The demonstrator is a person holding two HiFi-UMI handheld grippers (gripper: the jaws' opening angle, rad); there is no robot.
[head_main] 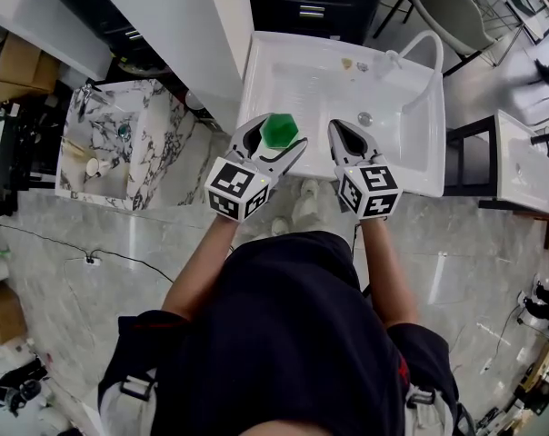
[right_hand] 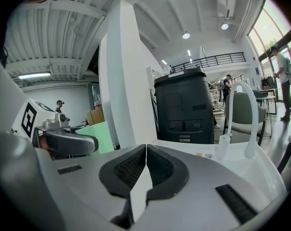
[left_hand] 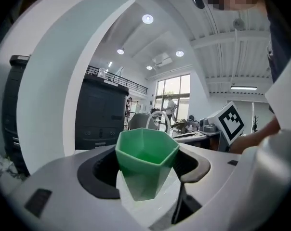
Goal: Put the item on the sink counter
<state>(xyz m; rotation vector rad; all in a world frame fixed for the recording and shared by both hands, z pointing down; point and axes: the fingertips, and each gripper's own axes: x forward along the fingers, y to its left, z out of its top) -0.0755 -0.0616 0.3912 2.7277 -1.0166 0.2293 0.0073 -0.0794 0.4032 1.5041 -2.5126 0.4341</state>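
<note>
A green faceted cup (head_main: pixel 280 130) sits upright between the jaws of my left gripper (head_main: pixel 276 136), which is shut on it above the near left part of the white sink (head_main: pixel 411 166). In the left gripper view the green cup (left_hand: pixel 146 163) fills the gap between the jaws, its mouth facing up. My right gripper (head_main: pixel 344 131) hovers beside it over the sink's front edge; its jaws are shut with nothing between them. In the right gripper view, the right gripper (right_hand: pixel 145 150) has its pads pressed together, and the sink's white faucet (right_hand: pixel 246 117) stands ahead.
A curved white faucet (head_main: pixel 422 45) and drain (head_main: pixel 364 118) are in the sink. A marble-patterned basin (head_main: pixel 120 143) stands to the left, past a white column (head_main: pixel 179 25). A black cabinet (head_main: pixel 315 3), a chair (head_main: pixel 452 12) and a white side table (head_main: pixel 524 162) surround the sink.
</note>
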